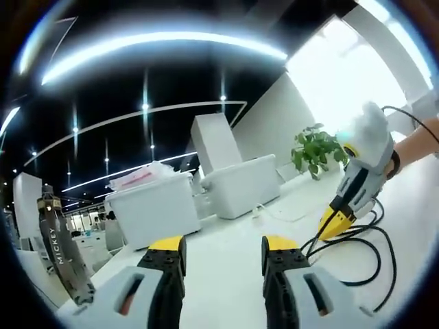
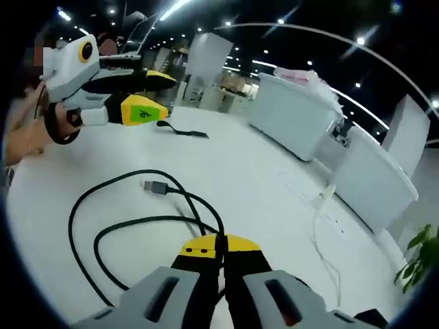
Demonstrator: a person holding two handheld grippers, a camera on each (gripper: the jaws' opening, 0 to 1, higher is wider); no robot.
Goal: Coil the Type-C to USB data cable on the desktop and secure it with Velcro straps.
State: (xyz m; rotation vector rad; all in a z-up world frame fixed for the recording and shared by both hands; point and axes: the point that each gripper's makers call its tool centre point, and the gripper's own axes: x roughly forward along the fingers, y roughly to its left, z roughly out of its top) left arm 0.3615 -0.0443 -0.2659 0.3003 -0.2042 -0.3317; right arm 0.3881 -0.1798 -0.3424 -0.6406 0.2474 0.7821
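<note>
**Black cable looped on a white desktop, pinched by the right gripper**

Left gripper view: A smooth white desktop [image 1: 226, 253] stretches ahead under a dark ceiling crossed by long curved light strips. Two white boxy bins [image 1: 240, 185] stand at the far side of the surface, and a tall white pillar [image 1: 215, 142] rises behind them. A green potted plant [image 1: 314, 149] sits to the right, before a very bright window. At the left, a dark lanyard [image 1: 60, 250] printed with the word MICKEY hangs down. The left gripper [image 1: 223, 252] rises from the bottom with its yellow-tipped jaws held wide apart, nothing between them. At the right, the right gripper [image 1: 334, 223] tilts down to the desktop, a person's hand behind it. Its yellow tips meet the black data cable [image 1: 370, 257], which curves in loose loops on the surface beside it.

Right gripper view: The same white desktop spreads out, with the white bins along the right and plant leaves at the lower right edge. The data cable lies in two wide, untidy loops directly ahead, its silver connector [image 2: 153, 186] resting free on the surface. The right gripper's jaws are pressed together on the cable where the strands gather. A thin white cord [image 2: 322, 226] trails further right. A small dark strip [image 2: 184, 131], possibly the Velcro strap, lies flat well beyond the loops. The left gripper hovers near it at upper left, jaws apart.
</note>
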